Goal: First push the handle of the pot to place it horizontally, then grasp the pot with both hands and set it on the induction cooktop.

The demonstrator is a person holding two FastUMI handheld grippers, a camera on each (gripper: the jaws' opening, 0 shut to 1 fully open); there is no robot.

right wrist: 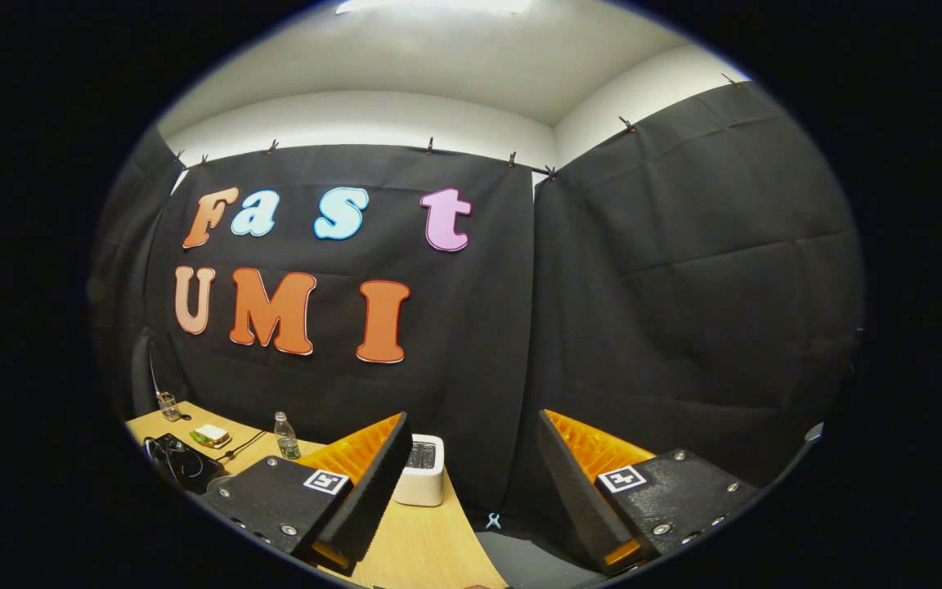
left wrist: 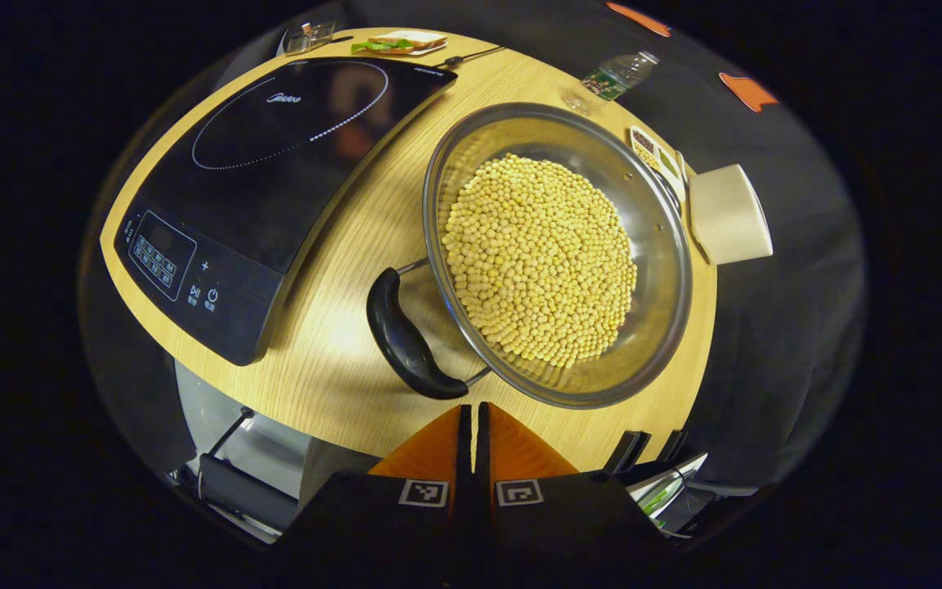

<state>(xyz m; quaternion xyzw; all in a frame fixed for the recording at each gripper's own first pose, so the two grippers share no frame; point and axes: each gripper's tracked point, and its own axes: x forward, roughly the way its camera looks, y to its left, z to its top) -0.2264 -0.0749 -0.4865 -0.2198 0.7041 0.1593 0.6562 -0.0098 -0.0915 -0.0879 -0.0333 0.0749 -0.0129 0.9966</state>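
Steel pot of yellow beans sits just right of the black induction cooktop, left gripper closed empty near its black handle, right gripper wide open.

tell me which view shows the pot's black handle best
The left gripper view: the black handle lies in full sight beside the pot of beans, just ahead of the shut left claw. The right gripper view faces the booth wall, with a table edge at the bottom.
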